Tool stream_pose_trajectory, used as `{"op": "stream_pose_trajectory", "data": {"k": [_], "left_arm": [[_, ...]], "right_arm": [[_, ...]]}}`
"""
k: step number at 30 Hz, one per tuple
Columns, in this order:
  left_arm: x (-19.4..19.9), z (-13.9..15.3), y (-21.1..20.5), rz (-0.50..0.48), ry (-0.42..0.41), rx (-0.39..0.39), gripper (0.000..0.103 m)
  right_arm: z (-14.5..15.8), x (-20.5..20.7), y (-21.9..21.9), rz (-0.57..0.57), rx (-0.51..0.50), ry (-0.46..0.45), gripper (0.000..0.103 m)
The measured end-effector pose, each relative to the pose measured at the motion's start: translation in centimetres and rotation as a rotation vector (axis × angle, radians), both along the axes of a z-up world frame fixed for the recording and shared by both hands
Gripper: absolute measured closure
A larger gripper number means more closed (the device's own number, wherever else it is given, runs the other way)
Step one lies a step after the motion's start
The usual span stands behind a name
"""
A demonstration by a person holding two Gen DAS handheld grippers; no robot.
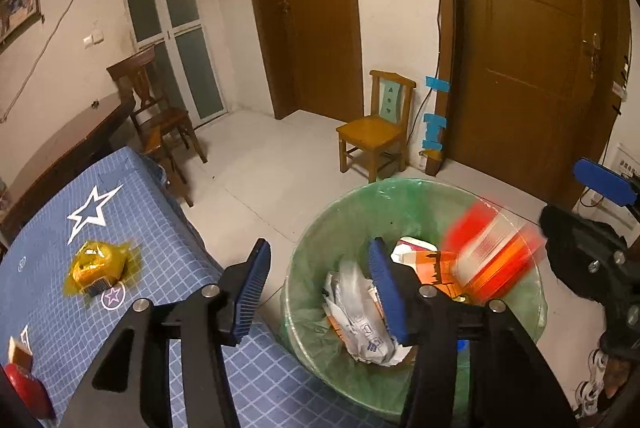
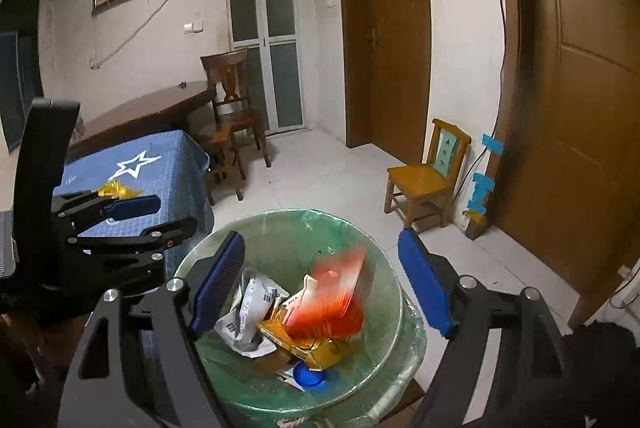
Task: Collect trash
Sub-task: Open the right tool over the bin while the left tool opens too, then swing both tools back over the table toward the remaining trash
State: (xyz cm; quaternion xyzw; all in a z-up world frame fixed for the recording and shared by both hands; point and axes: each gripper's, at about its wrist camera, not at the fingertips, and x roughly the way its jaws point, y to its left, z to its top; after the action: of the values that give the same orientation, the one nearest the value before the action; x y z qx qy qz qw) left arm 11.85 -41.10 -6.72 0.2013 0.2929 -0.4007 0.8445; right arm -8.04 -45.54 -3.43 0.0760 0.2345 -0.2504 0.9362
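Red-and-white wrapper (image 2: pixel 340 292), motion-blurred, sits inside green-lined bin (image 2: pixel 384 260) atop other trash. Right gripper (image 2: pixel 322 286) fingers wide apart, empty. Left gripper (image 1: pixel 320 292) likewise; gold wrapper (image 1: pixel 98 268) mid-worktop (image 1: pixel 160 236).

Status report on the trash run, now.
Both tongs open, left, right. Red packet blurred, dropping into green-lined bin. Yellow wrapper on table. Nothing blocking.

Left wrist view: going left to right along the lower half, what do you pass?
Red object at the edge → gold wrapper on the blue tablecloth → green-lined bin → blurred red packet → right gripper.
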Motion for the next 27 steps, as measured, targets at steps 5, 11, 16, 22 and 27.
{"op": "stream_pose_trajectory", "data": {"k": [5, 11, 16, 22, 27], "left_arm": [[0.5, 0.0, 0.5, 0.001, 0.018, -0.004, 0.05], [-0.1, 0.2, 0.8, -0.038, 0.021, -0.019, 0.05], [0.2, 0.8, 2.3, -0.088, 0.074, -0.087, 0.05], [-0.7, 1.9, 6.3, -0.114, 0.069, -0.153, 0.05], [-1.2, 2.6, 13.6, -0.015, 0.032, -0.168, 0.045]], "right_arm": [[-0.2, -0.3, 0.2, -0.004, 0.008, -0.009, 0.027], [0.4, -0.3, 0.6, -0.01, -0.012, -0.016, 0.027], [1.4, -1.0, 1.1, -0.02, -0.02, -0.049, 0.027], [2.3, -0.7, 3.0, 0.04, -0.022, -0.097, 0.027], [2.6, 0.8, 6.4, 0.161, -0.027, -0.129, 0.028]]}}
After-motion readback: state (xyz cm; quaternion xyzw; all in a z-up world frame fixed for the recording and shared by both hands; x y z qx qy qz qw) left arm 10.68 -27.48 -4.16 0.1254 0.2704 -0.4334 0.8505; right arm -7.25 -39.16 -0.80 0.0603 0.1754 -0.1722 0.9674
